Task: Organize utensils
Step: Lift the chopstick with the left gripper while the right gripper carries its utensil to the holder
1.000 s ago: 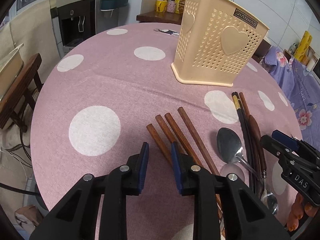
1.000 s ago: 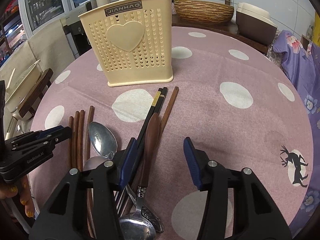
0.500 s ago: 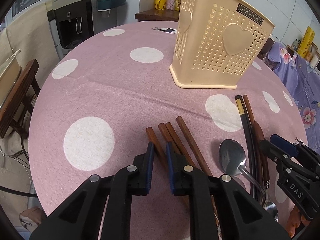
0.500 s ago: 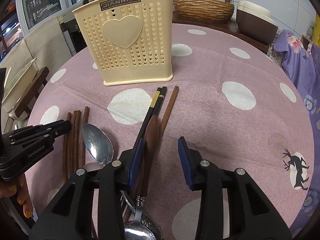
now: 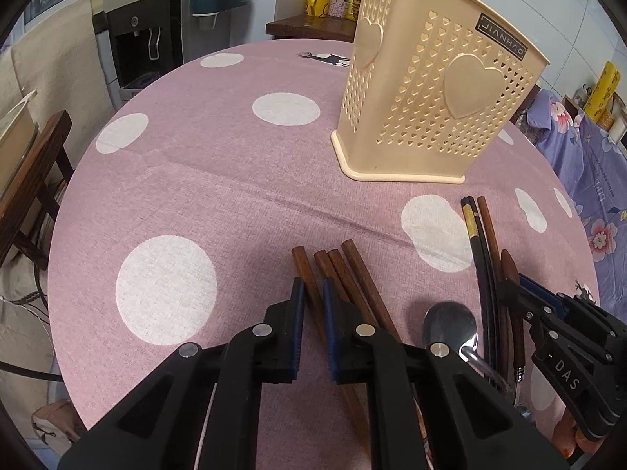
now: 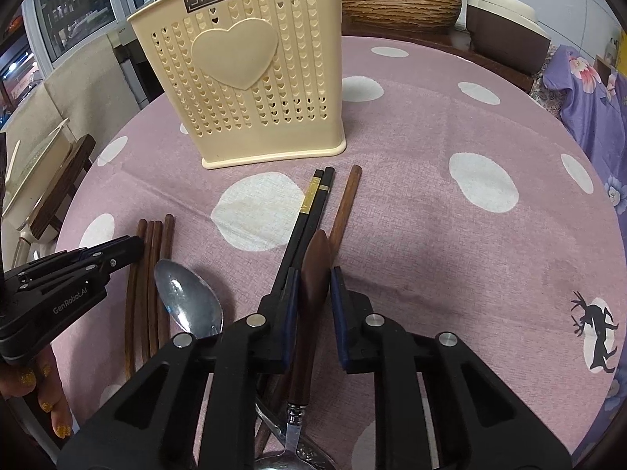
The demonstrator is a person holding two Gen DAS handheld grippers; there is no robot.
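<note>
Left tool (image 5: 312,293): jaws closing around the leftmost of four brown chopsticks (image 5: 345,274); pad contact unclear. Right tool (image 6: 315,286): jaws closing on a wooden-handled utensil (image 6: 313,274); left pad touching, right pad just off. Black chopsticks (image 6: 309,211) and one brown chopstick (image 6: 345,203) flank it; steel spoon (image 6: 188,305) lies between the tools. Cream holder (image 6: 243,70) stands upright, far centre. Pink dotted worktop (image 6: 470,235) lies bare rightward to its round edge.
</note>
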